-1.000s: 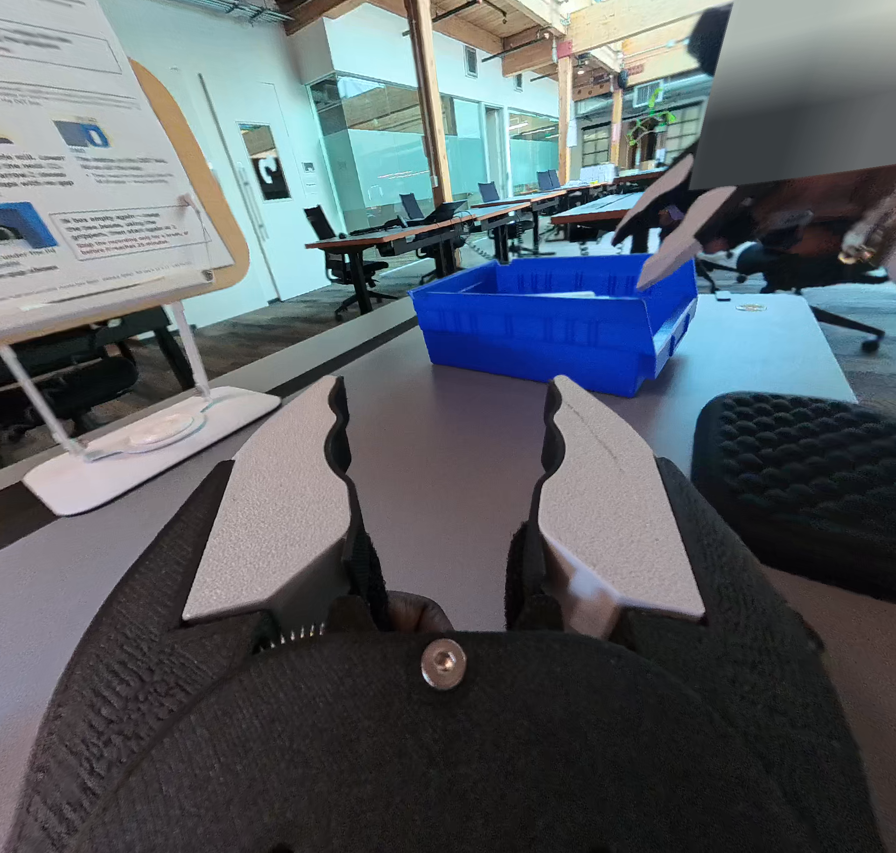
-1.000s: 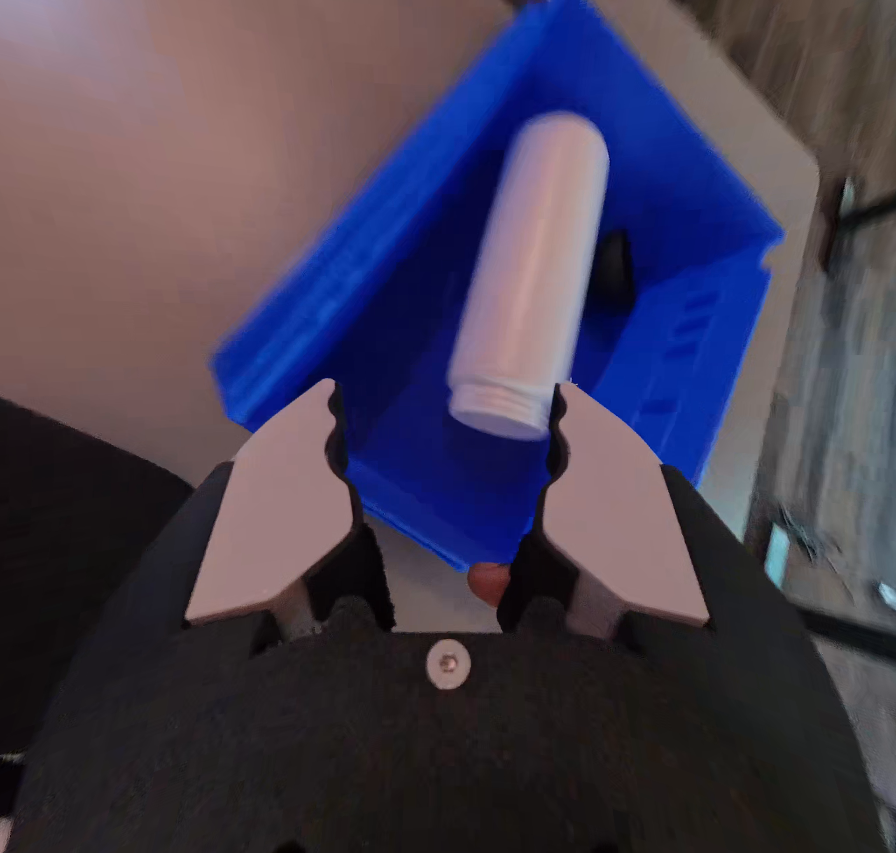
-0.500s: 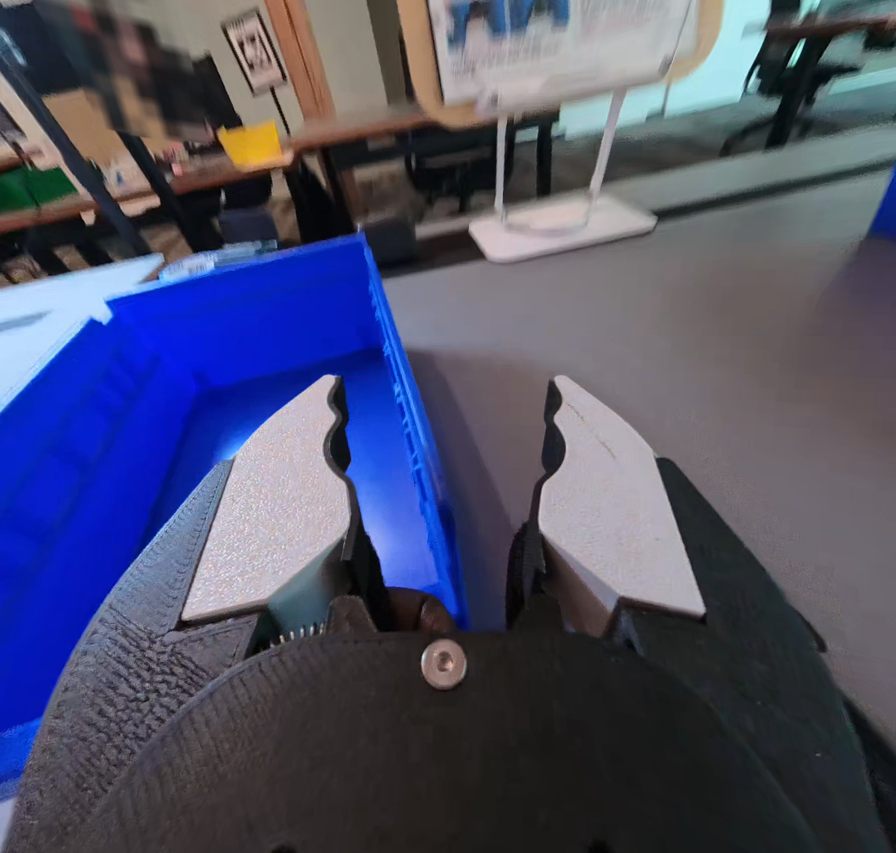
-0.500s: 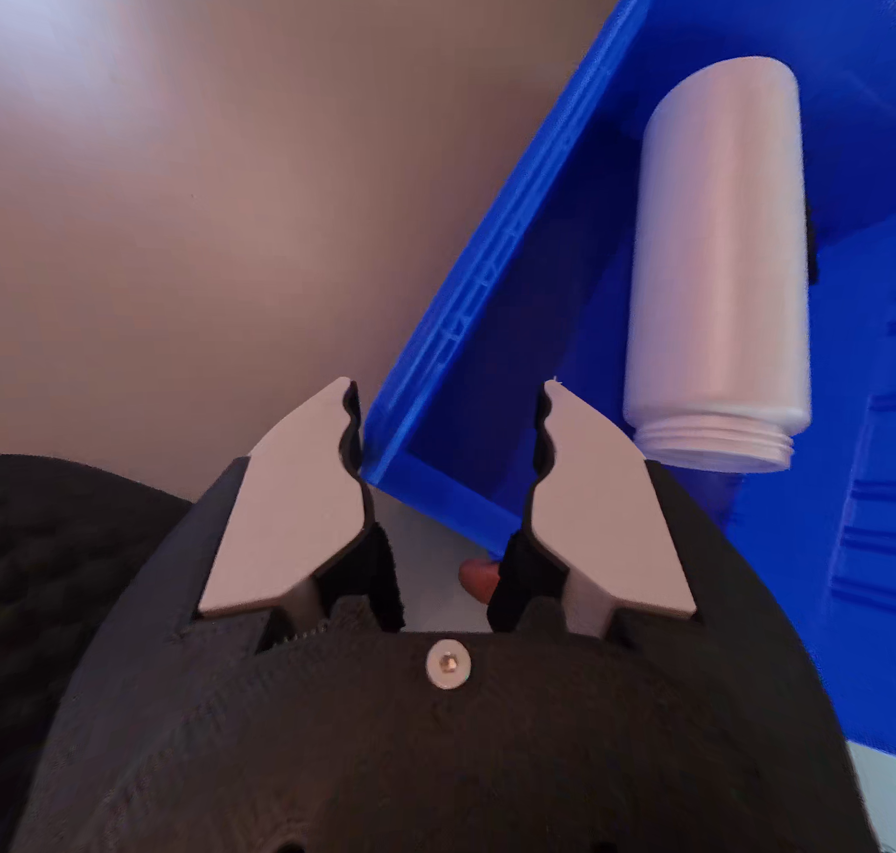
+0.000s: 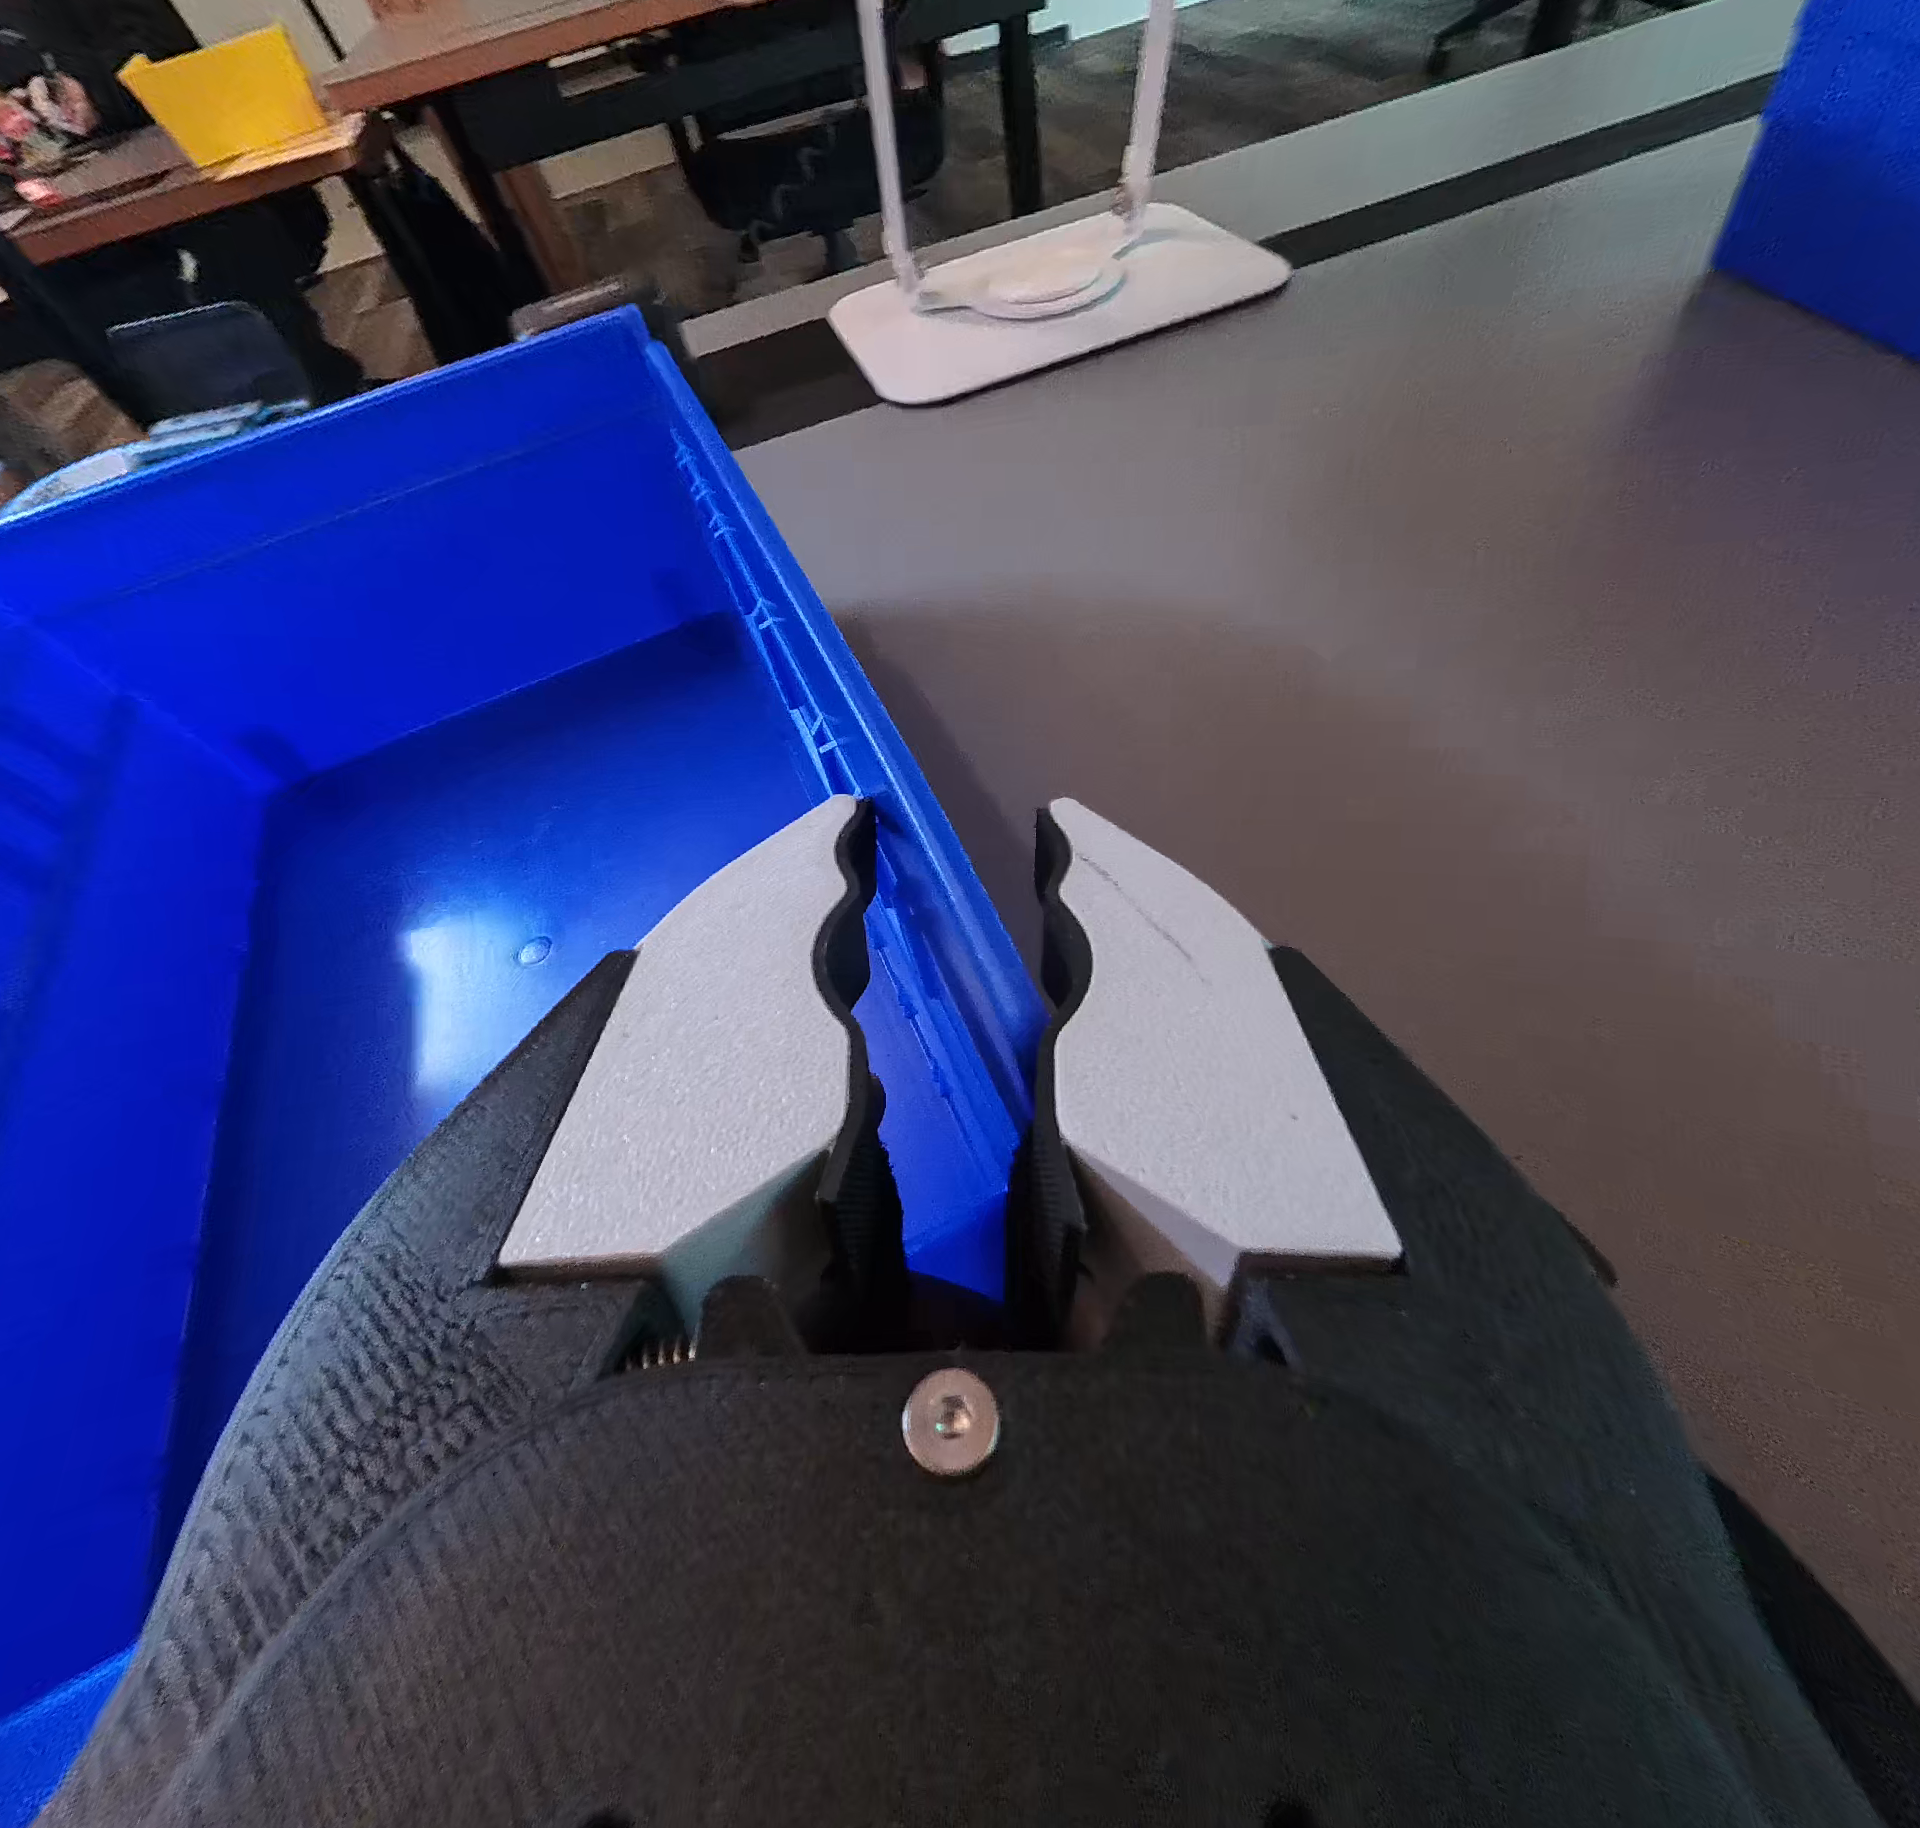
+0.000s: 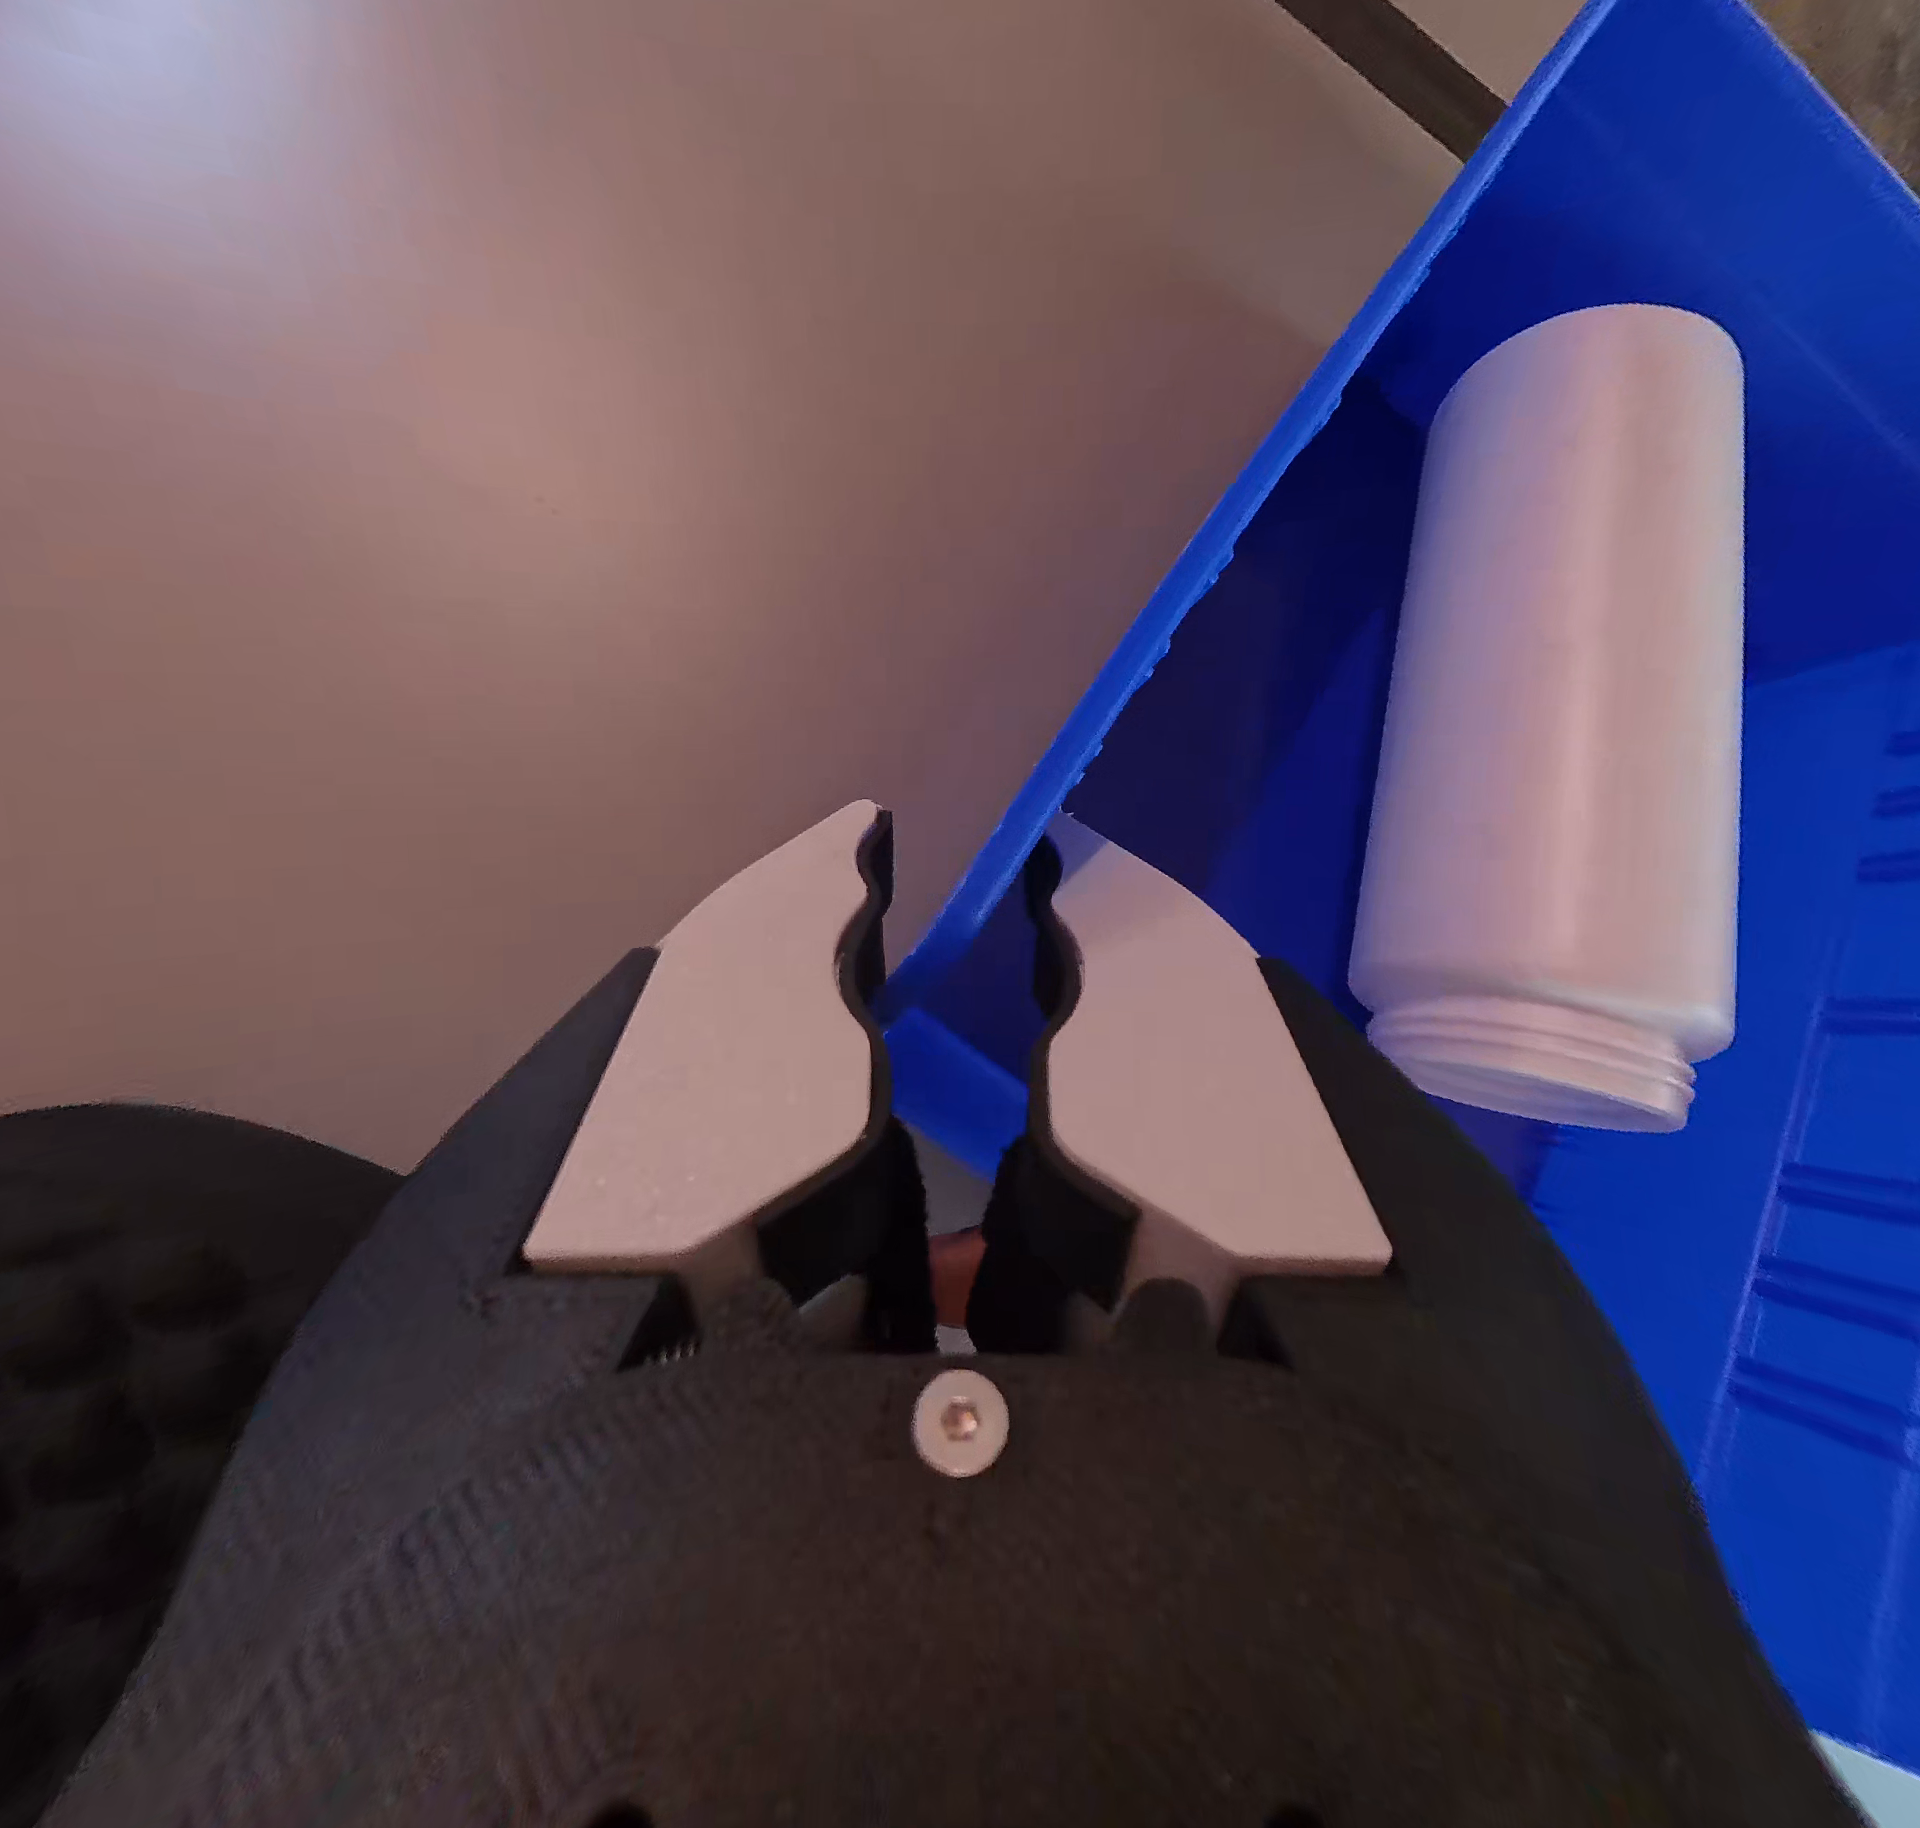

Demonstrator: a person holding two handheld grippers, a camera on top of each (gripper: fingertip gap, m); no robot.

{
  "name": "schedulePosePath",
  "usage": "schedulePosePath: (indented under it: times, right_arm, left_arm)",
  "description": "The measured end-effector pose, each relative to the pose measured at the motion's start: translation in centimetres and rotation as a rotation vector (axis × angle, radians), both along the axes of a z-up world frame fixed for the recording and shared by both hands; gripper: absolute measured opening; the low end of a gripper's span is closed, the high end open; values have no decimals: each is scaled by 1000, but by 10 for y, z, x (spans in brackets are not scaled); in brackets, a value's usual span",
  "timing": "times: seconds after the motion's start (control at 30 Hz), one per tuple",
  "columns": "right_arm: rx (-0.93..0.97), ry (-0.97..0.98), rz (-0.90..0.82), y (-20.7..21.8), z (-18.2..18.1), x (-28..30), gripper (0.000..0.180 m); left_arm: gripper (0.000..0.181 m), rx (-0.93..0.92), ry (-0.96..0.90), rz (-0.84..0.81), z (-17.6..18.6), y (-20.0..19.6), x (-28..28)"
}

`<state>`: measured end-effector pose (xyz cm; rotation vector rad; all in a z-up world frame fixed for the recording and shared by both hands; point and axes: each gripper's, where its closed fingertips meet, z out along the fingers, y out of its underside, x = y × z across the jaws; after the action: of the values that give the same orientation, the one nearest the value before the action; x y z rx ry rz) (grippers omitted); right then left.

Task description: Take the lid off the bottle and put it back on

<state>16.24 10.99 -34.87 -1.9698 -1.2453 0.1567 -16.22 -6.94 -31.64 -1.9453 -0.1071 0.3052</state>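
Observation:
A white bottle [image 6: 1558, 687] with no lid lies on its side in a blue bin [image 6: 1808, 1311], its threaded neck towards me. No lid shows in either view. My right gripper [image 6: 961, 843] is shut on the left wall of this bin near its front corner. In the left wrist view a second blue bin [image 5: 416, 552] is empty. My left gripper [image 5: 951, 833] is shut on the right wall of that empty bin, with the wall between the fingers.
The grey table [image 5: 1455, 739] stretches to the right of the empty bin. A white sign stand base [image 5: 1060, 292] sits at the table's far edge. Another blue bin's corner [image 5: 1829, 137] shows at the far right. A black mesh pad [image 6: 125, 1290] lies left of my right gripper. The tips of one gripper are about 35 cm away from the tips of the other.
Both grippers were open and have closed, each on a blue bin wall. The left gripper swung from facing the far bin to the empty bin. The right shifted left off the bottle.

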Motion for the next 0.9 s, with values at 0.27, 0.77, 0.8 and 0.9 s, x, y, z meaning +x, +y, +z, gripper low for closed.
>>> schedulePosePath:
  times: [0.27,0.77,0.8,0.9]
  right_arm:
    - [-3,23,118,-24,0,-49,26]
    - [-88,449,566,-113,47,-149,70]
    - [-61,535,514,-102,62,-143,81]
    - [83,736,247,-52,101,-101,99]
  left_arm:
    - [31,0,-11,-148,-1,37,40]
    - [54,449,7,-223,80,43,98]
    - [55,491,-4,-244,87,40,110]
    - [66,423,-112,-352,75,49,149]
